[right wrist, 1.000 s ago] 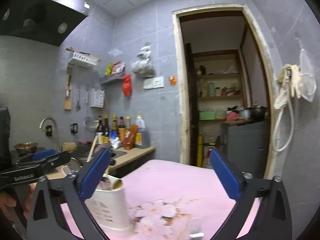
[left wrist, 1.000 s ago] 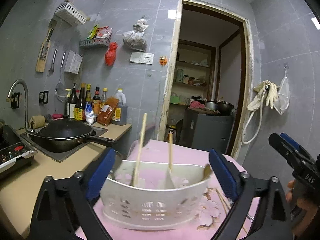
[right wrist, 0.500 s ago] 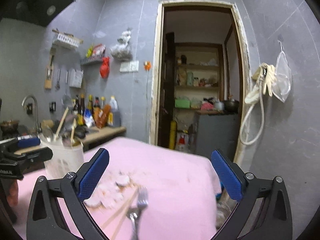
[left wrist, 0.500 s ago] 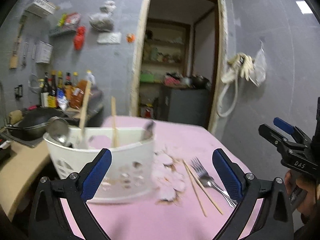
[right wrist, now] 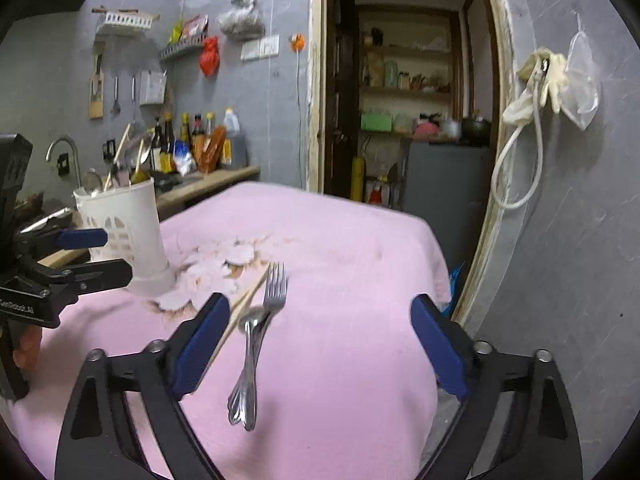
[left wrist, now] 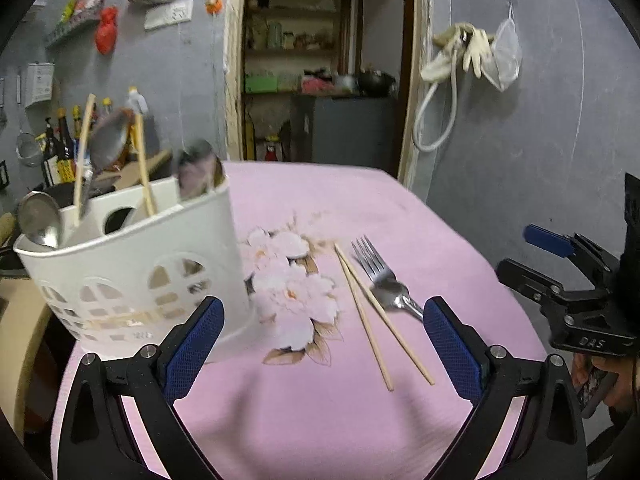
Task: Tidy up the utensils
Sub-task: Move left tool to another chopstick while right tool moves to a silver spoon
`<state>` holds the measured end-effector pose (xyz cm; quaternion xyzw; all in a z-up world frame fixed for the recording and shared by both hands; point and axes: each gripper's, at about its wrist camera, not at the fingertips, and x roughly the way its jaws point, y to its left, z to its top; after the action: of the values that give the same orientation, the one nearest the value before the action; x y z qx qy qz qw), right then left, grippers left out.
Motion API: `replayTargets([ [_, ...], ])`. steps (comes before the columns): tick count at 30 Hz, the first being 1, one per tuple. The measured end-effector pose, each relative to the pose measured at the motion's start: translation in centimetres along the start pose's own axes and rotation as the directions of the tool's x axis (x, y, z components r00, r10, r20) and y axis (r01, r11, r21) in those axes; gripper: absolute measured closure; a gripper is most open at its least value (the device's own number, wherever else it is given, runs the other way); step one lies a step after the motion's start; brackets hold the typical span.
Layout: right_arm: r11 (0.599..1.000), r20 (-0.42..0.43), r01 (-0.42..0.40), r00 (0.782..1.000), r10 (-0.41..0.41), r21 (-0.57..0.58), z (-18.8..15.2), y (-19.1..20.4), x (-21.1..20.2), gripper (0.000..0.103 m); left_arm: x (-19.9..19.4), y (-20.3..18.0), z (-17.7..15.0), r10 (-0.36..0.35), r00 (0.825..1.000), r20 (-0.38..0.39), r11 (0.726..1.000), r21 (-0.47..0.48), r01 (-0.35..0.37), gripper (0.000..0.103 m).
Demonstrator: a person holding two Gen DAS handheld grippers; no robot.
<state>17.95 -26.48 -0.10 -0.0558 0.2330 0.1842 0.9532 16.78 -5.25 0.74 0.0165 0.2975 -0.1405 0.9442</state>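
A white utensil holder (left wrist: 136, 268) (right wrist: 124, 232) with spoons and chopsticks in it stands at the left of the pink tablecloth (left wrist: 320, 400). A metal fork (left wrist: 380, 276) (right wrist: 260, 328) lies flat beside a pair of wooden chopsticks (left wrist: 372, 316) (right wrist: 240, 308); a second metal handle shows under the fork. My left gripper (left wrist: 322, 308) (right wrist: 118, 254) hovers open and empty beside the holder. My right gripper (right wrist: 320, 300) (left wrist: 514, 250) hangs above the fork. Its jaws are closing, with the fork lying below and between them, untouched by the pads.
A kitchen counter (right wrist: 208, 188) with sauce bottles (right wrist: 192, 144) and a tap (right wrist: 64, 152) runs behind the holder. An open doorway (right wrist: 400, 100) is straight ahead. A hose and gloves (right wrist: 536, 80) hang on the right wall. The table's right edge (right wrist: 440, 272) drops off near that wall.
Both views have swung from the holder towards the fork and chopsticks, and both grippers have sunk nearer the cloth. The right jaws stand slightly narrower than before.
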Motion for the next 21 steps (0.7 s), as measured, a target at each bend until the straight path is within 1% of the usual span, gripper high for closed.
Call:
replayTargets([
  [1,1.0,-0.013,-0.006,1.0,0.006,0.002,-0.1,-0.1,0.2,0.021,0.4,-0.1,0.0,-0.006,1.0,-0.018,1.0,0.006,0.006,0.011],
  [2,1.0,-0.036,-0.016,0.999,0.017,0.006,-0.3,-0.1,0.6,0.026,0.7,-0.2,0.0,-0.012,0.999,-0.033,1.0,0.01,0.012,0.016],
  [3,1.0,-0.054,-0.023,0.998,0.023,0.008,-0.4,-0.2,0.9,0.027,1.0,-0.3,0.0,-0.019,0.999,-0.05,1.0,0.013,0.019,0.021],
  [4,1.0,-0.069,-0.027,0.997,0.027,0.009,-0.5,-0.3,1.1,0.03,1.6,-0.4,0.0,-0.03,0.997,-0.077,0.999,0.016,0.031,0.024],
  [6,0.999,-0.118,-0.047,0.992,0.049,0.016,-0.8,-0.4,1.9,0.038,2.1,-0.5,-0.1,-0.041,0.992,-0.116,0.999,0.017,0.044,0.035],
  [7,0.998,-0.14,-0.066,0.988,0.069,0.025,-1.1,-0.5,2.2,0.044,2.7,-0.5,-0.1,-0.052,0.988,-0.144,0.998,0.018,0.055,0.038],
  [8,0.995,-0.166,-0.09,0.982,0.095,0.037,-1.4,-0.6,2.5,0.047,3.1,-0.6,-0.2,-0.062,0.984,-0.165,0.998,0.018,0.066,0.043],
  [9,0.994,-0.178,-0.103,0.978,0.109,0.042,-1.5,-0.5,2.7,0.048,3.4,-0.7,-0.2,-0.068,0.981,-0.181,0.997,0.017,0.072,0.047],
  [12,0.987,-0.219,-0.15,0.963,0.157,0.05,-2.1,-0.3,2.9,0.057,4.7,-0.8,-0.5,-0.092,0.965,-0.246,0.995,0.01,0.098,0.056],
  [14,0.982,-0.241,-0.179,0.952,0.188,0.058,-2.5,-0.1,2.9,0.062,5.5,-0.9,-0.6,-0.108,0.953,-0.284,0.994,0.002,0.113,0.06],
  [16,0.978,-0.26,-0.198,0.943,0.206,0.059,-2.9,0.1,2.9,0.063,6.2,-1.0,-0.8,-0.117,0.941,-0.318,0.992,-0.001,0.123,0.063],
  [19,0.978,-0.275,-0.206,0.938,0.21,0.045,-3.2,0.5,2.9,0.066,7.4,-1.1,-1.1,-0.13,0.92,-0.369,0.991,-0.011,0.136,0.068],
  [21,0.977,-0.28,-0.213,0.936,0.213,0.031,-3.3,0.7,2.8,0.067,7.6,-1.2,-1.2,-0.121,0.917,-0.379,0.992,-0.008,0.128,0.07],
])
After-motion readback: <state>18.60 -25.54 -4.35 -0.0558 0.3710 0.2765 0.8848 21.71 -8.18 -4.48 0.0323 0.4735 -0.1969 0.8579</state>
